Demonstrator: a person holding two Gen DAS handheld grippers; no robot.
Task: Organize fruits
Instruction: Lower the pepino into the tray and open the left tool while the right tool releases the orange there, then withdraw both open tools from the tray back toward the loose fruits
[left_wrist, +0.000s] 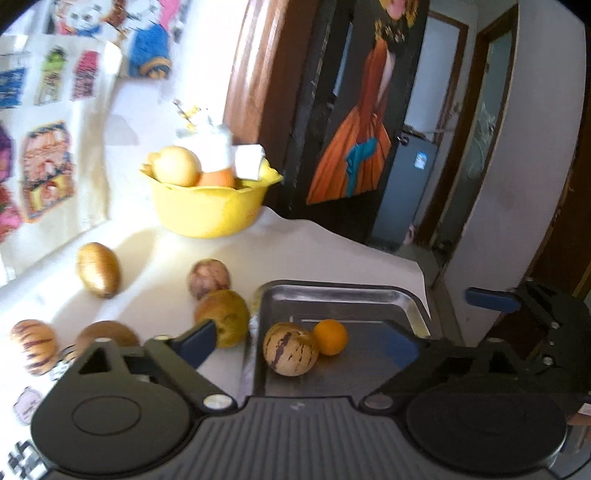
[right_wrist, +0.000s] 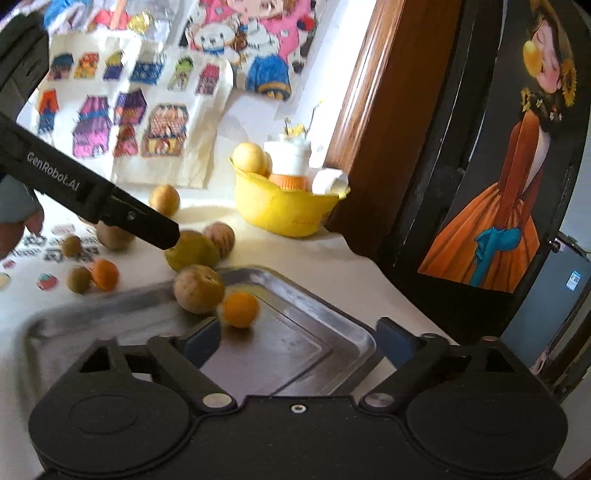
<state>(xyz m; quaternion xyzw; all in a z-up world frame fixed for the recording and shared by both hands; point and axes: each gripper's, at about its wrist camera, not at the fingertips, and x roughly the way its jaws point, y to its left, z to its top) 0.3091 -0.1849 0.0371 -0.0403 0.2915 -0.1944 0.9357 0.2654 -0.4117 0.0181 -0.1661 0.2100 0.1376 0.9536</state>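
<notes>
A metal tray (left_wrist: 332, 290) holds a striped melon-like fruit (left_wrist: 290, 347) and a small orange (left_wrist: 331, 336) side by side. My left gripper (left_wrist: 301, 341) hangs open above them, pads well clear of both. In the right wrist view the same tray (right_wrist: 351, 325) shows a tan round fruit (right_wrist: 199, 288) and the orange (right_wrist: 240, 304); my right gripper (right_wrist: 298, 341) is open over the tray's bare floor with nothing between its fingers. A black finger of the left gripper (right_wrist: 129, 218) reaches in from the left.
A yellow bowl (left_wrist: 210, 206) with fruit and white cups stands at the back by a wooden door frame. Loose fruits lie left of the tray: a golden kiwi (left_wrist: 98, 269), a green pear (left_wrist: 223, 317), a passion fruit (left_wrist: 209, 277). The table edge runs right of the tray.
</notes>
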